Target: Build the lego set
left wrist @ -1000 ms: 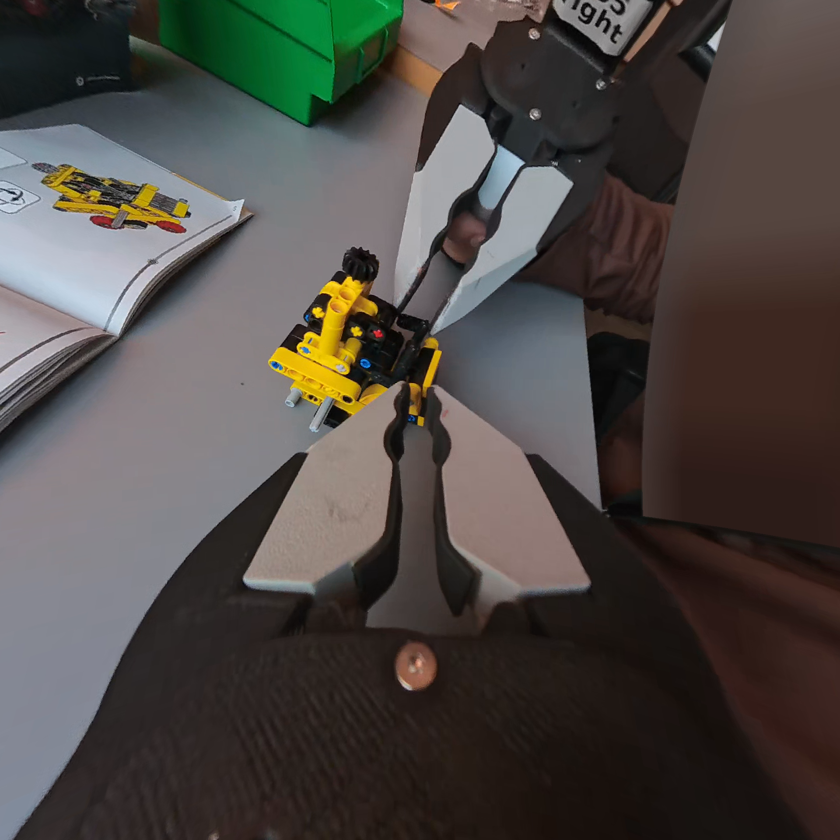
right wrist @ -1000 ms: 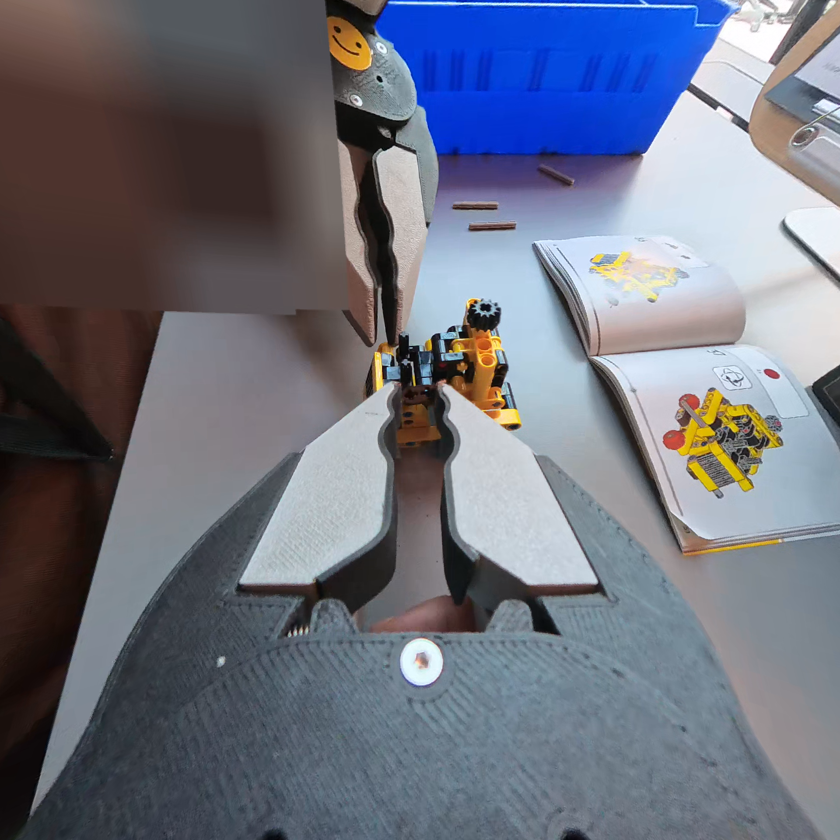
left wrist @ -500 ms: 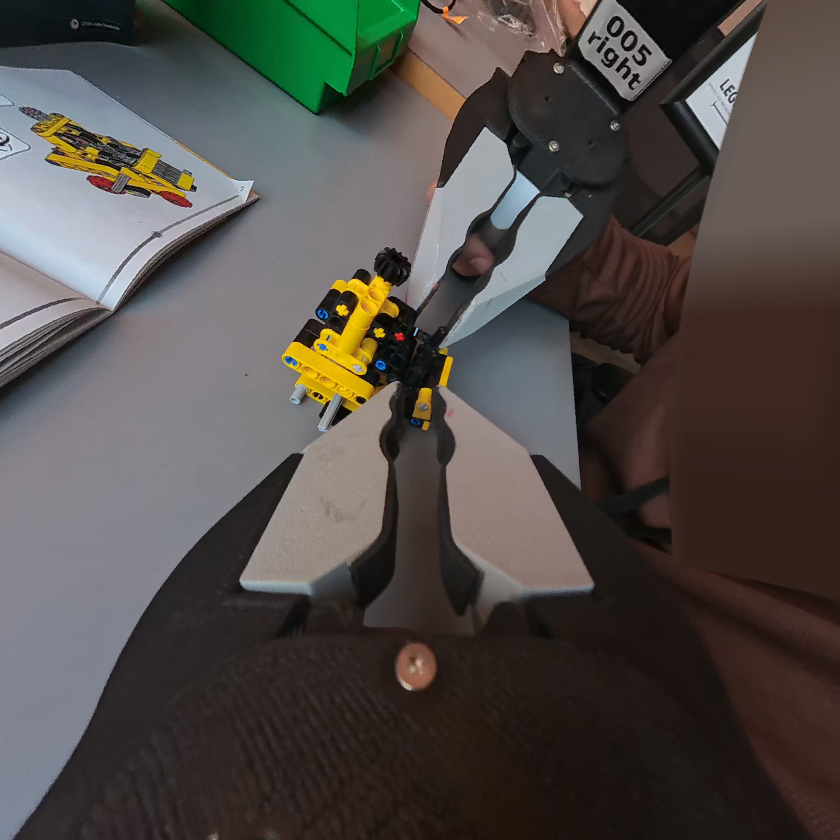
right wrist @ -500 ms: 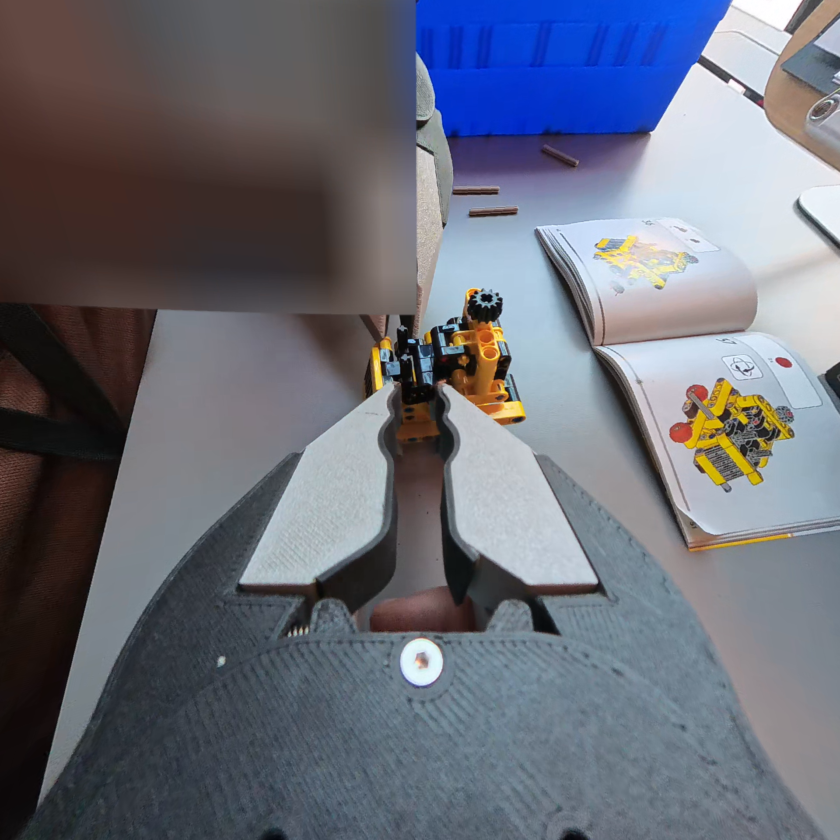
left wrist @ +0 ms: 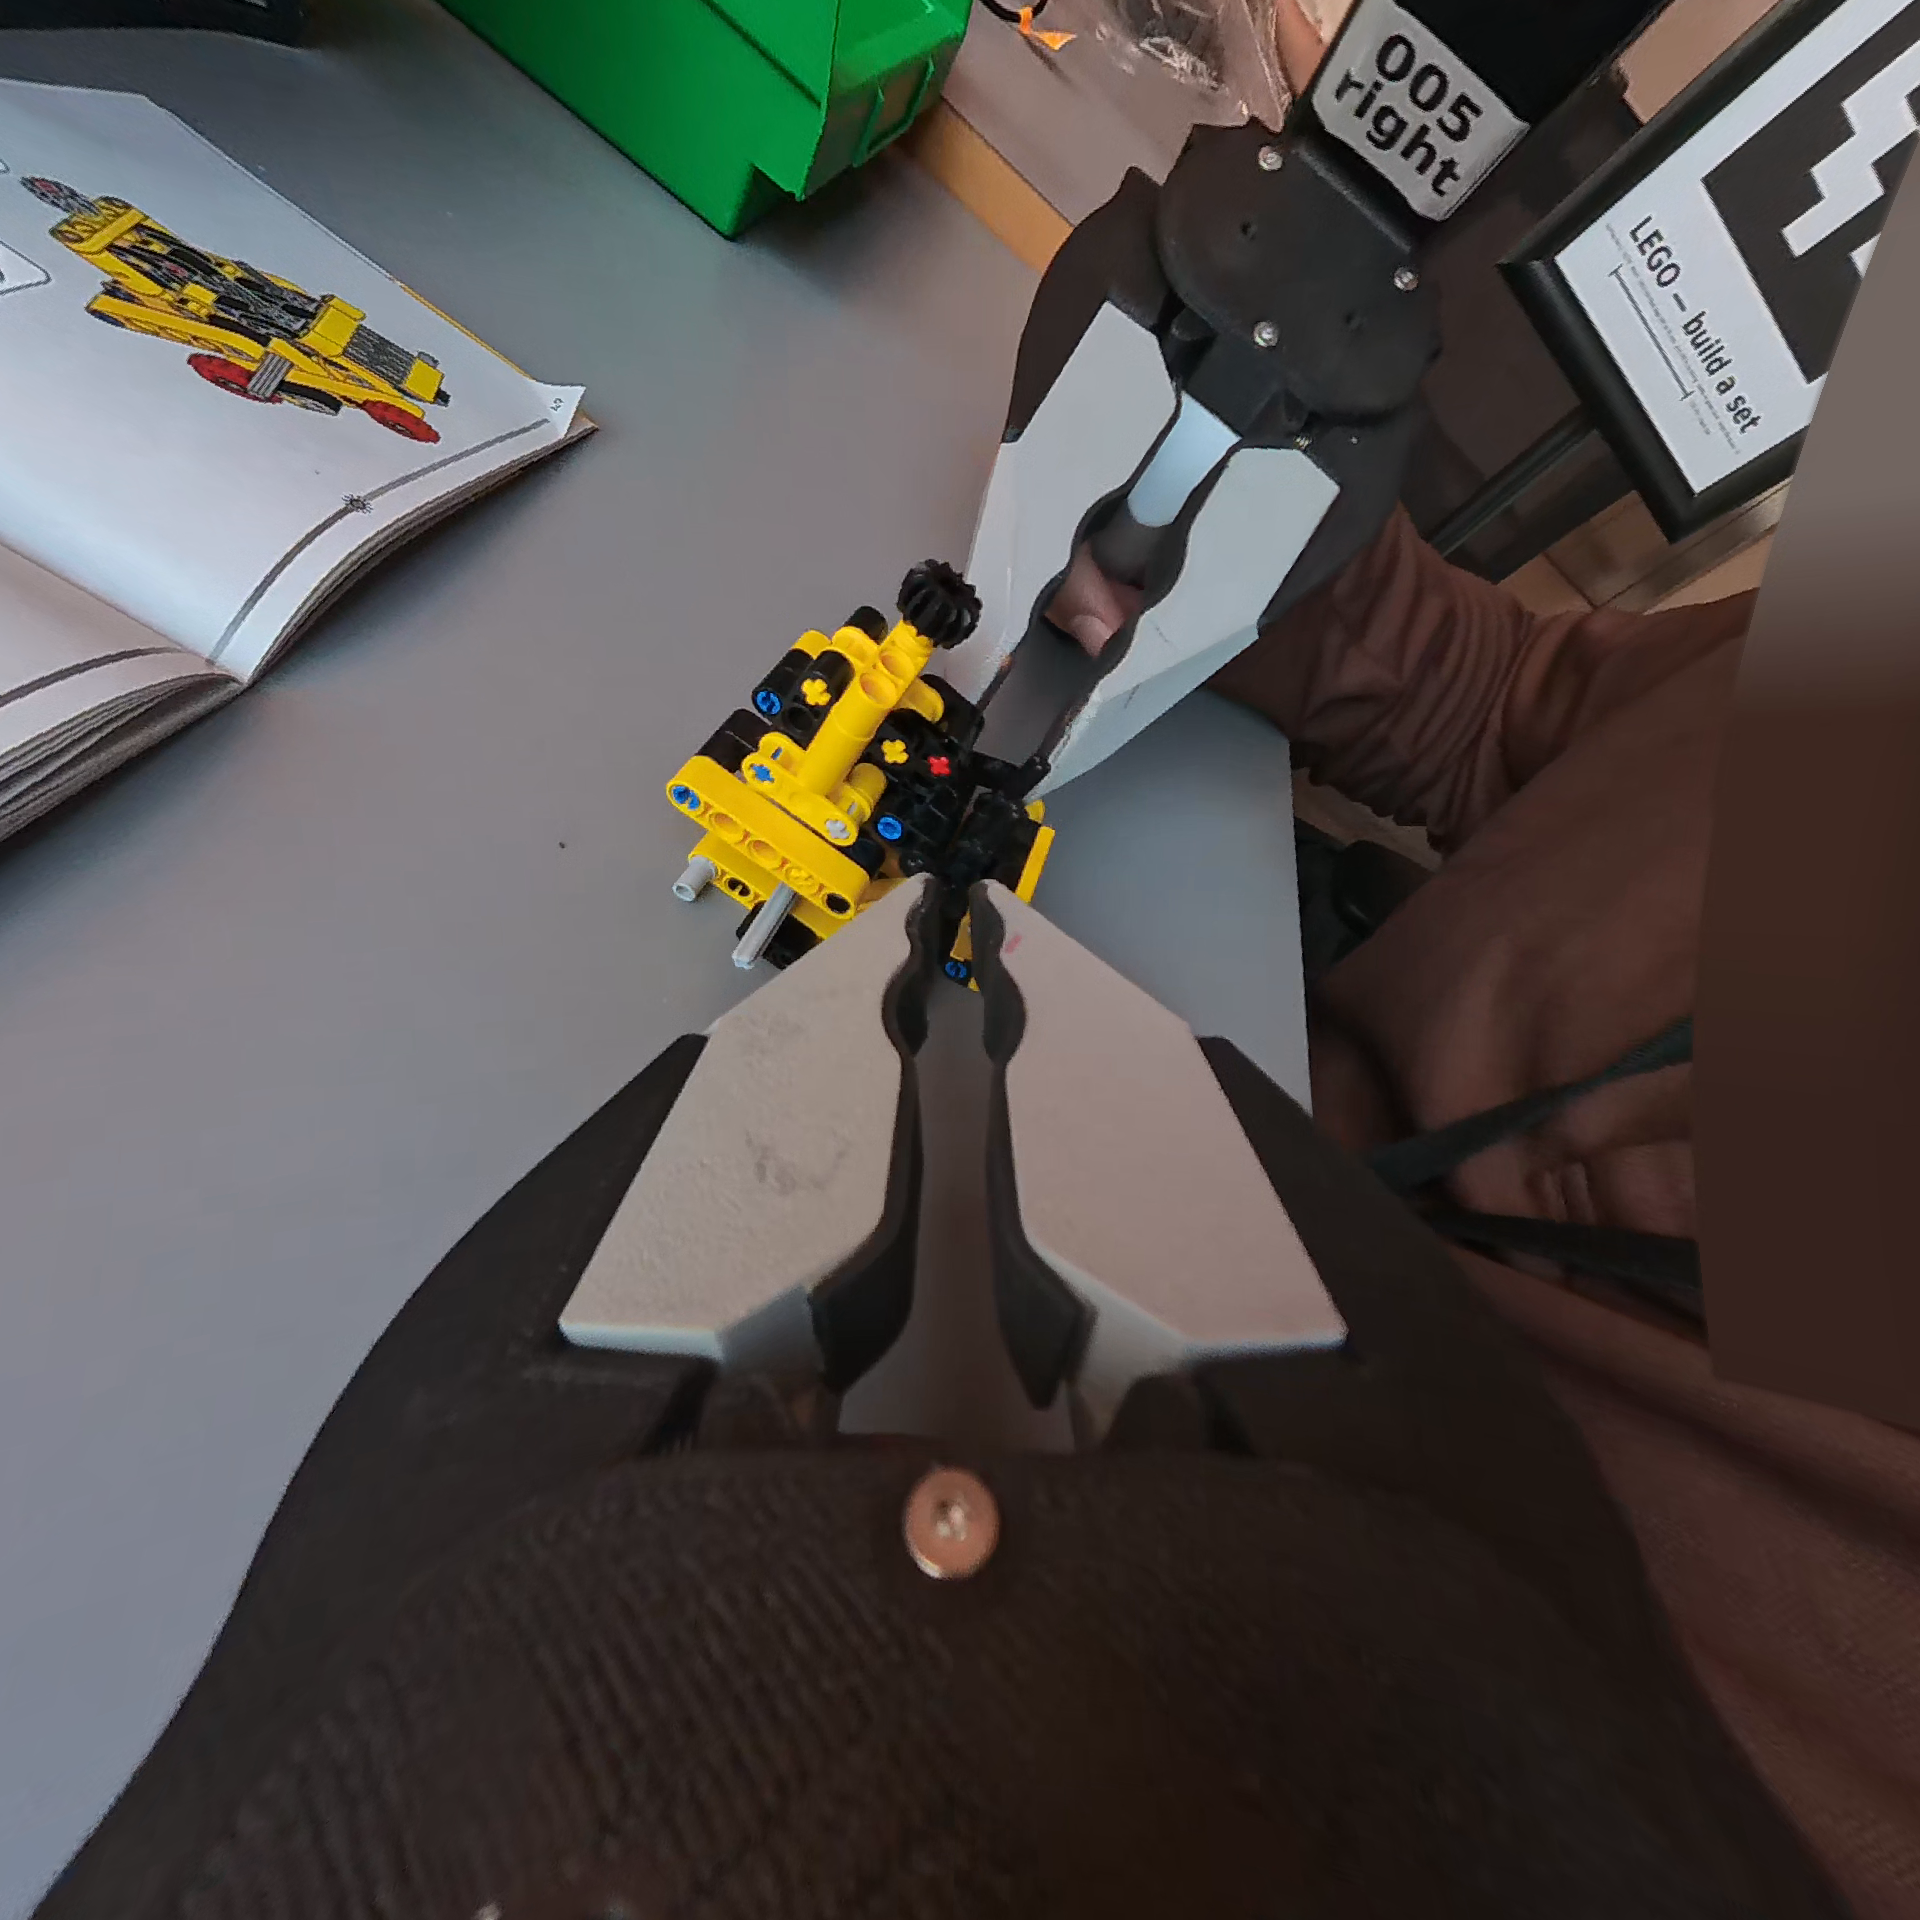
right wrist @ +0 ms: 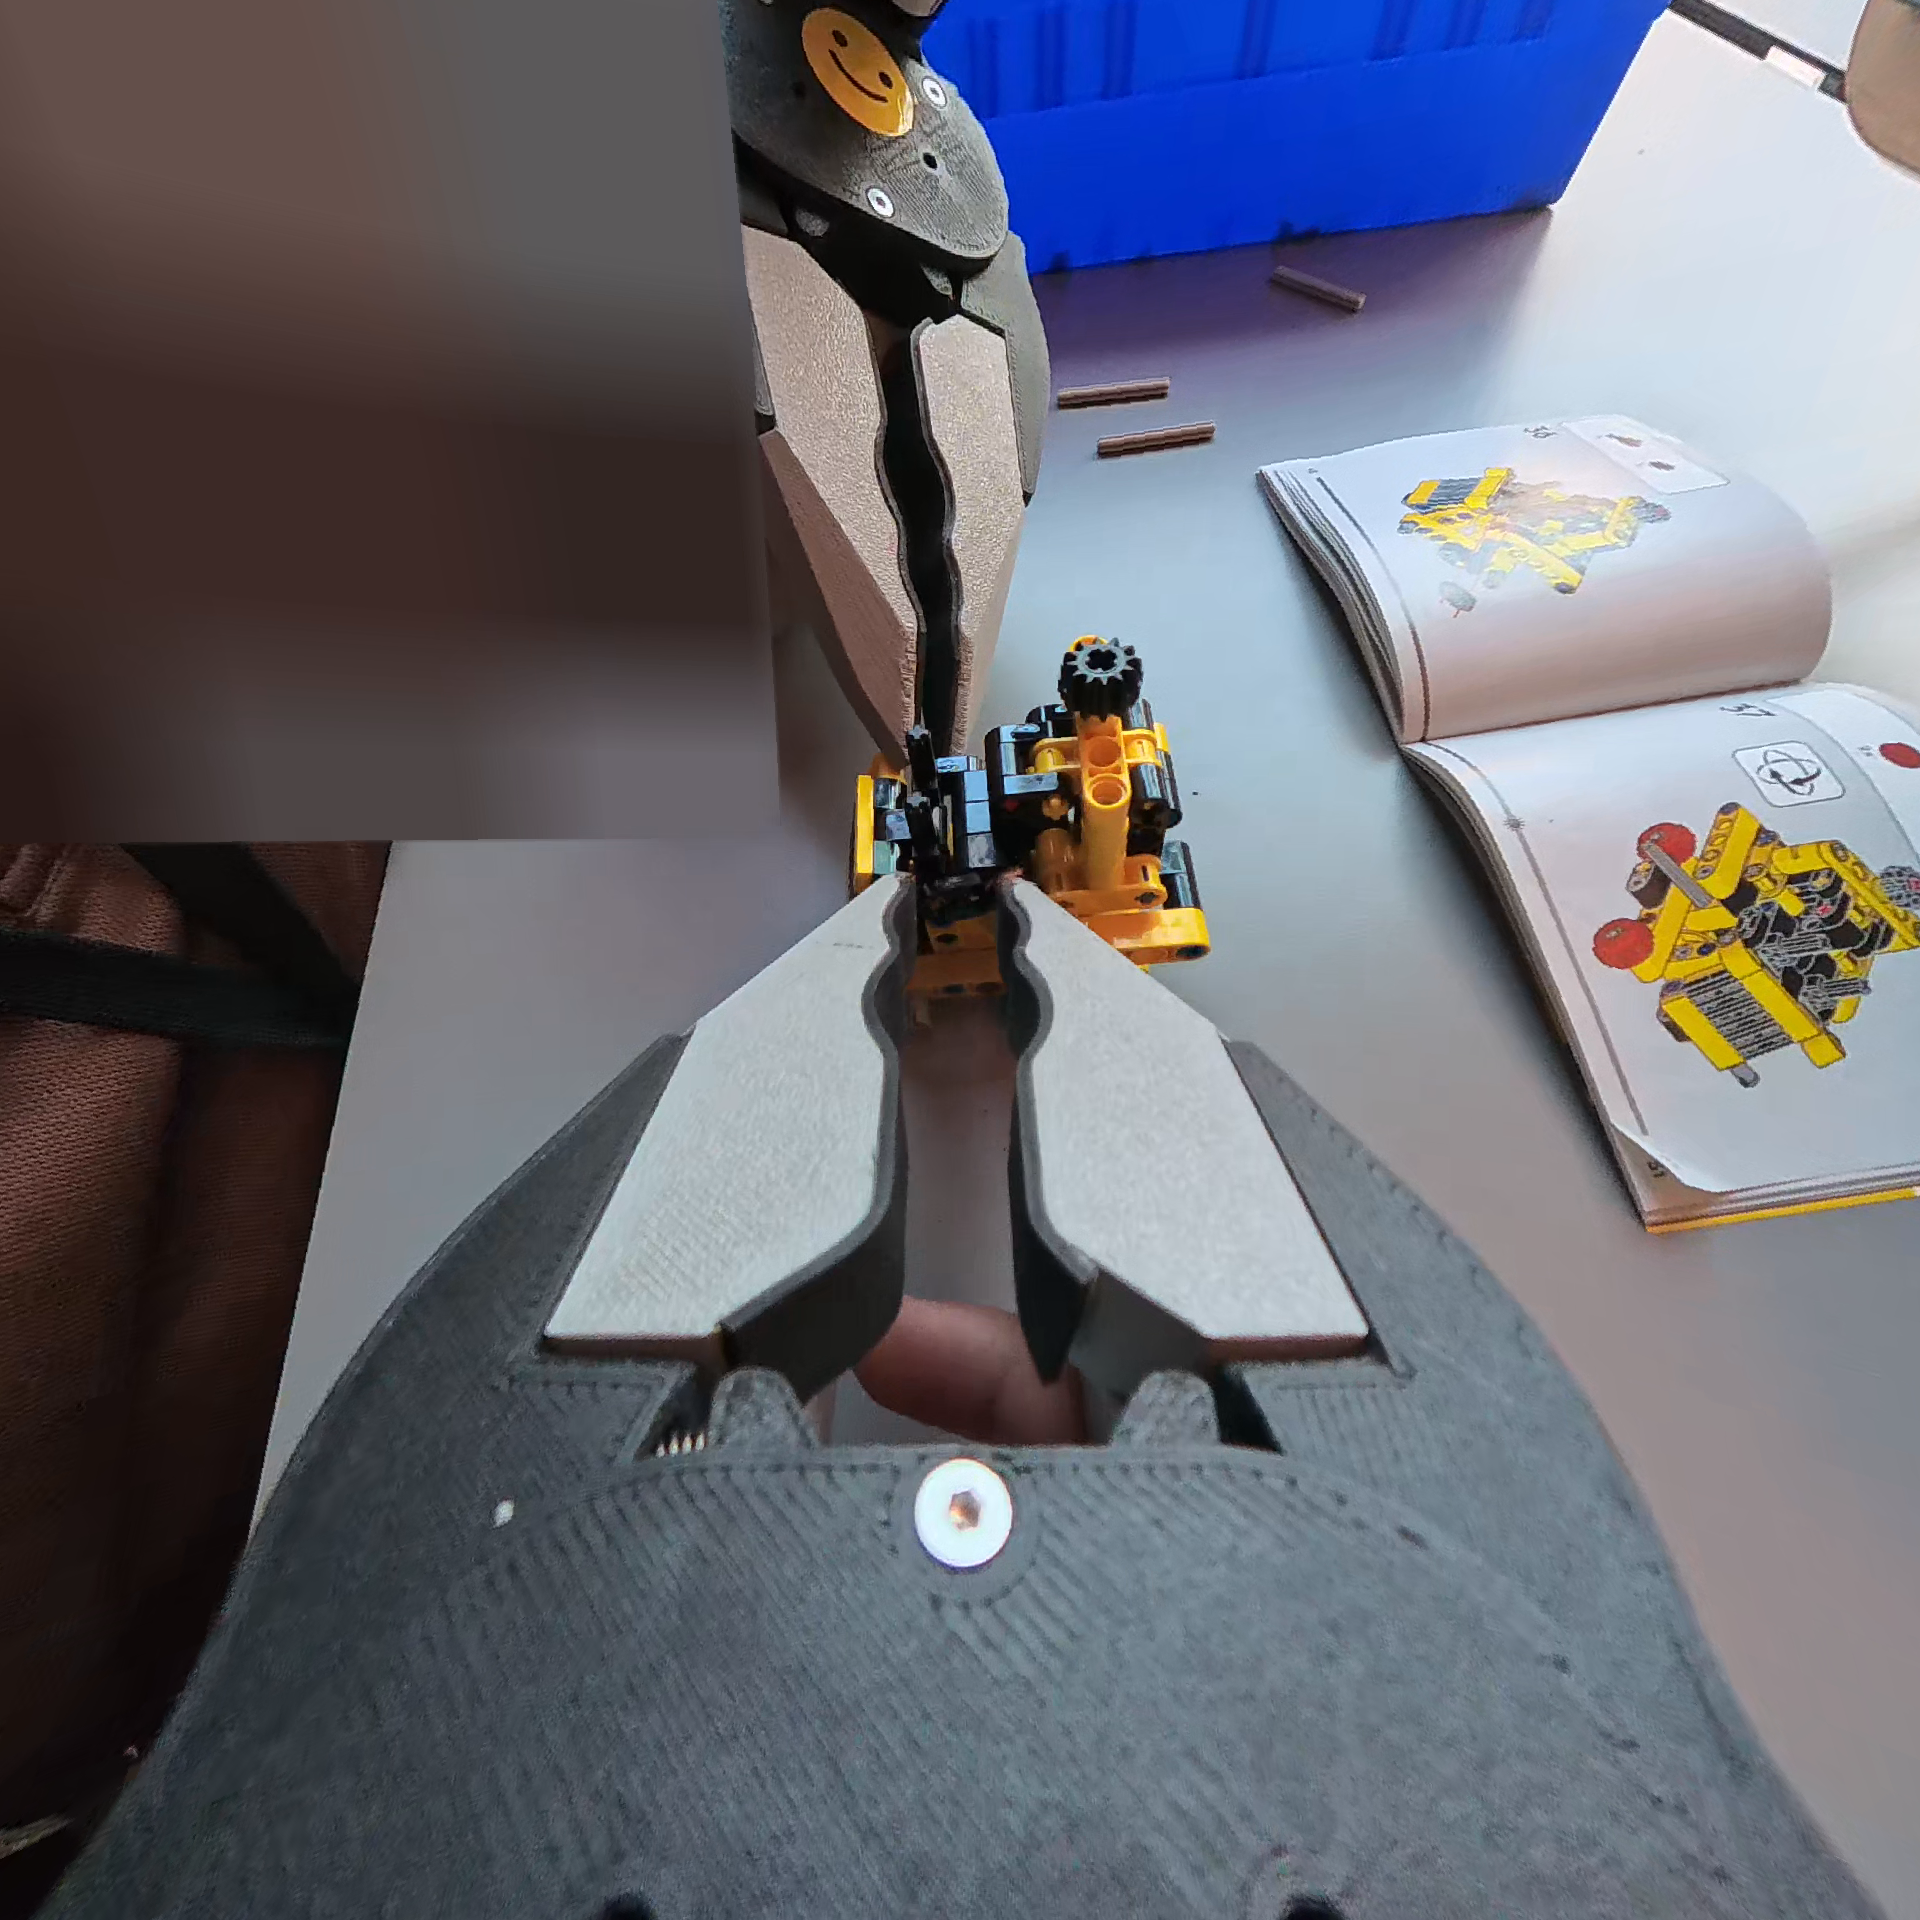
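Observation:
A small yellow and black lego model (left wrist: 821,769) with a black gear on top stands on the grey table near its edge; it also shows in the right wrist view (right wrist: 1101,831). My left gripper (left wrist: 951,899) is nearly shut, pinching a thin black piece (right wrist: 923,774) that stands on the model's black end. It comes down from above in the right wrist view (right wrist: 935,717). My right gripper (right wrist: 951,894) is shut on the same end of the model from the opposite side; in the left wrist view (left wrist: 1023,774) its tips meet the black part.
An open instruction booklet (left wrist: 208,416) lies beside the model, also in the right wrist view (right wrist: 1558,623). A green bin (left wrist: 727,94), a blue bin (right wrist: 1299,125), small brown sticks (right wrist: 1153,438) and a framed sign (left wrist: 1714,312) stand around. A person's brown sleeve (left wrist: 1455,675) is at the table edge. Both grippers' tips are close together, under 4 cm apart.
My left gripper's jaws have narrowed onto the black piece. Both grippers shifted slightly around the model, which stays in place on the table.

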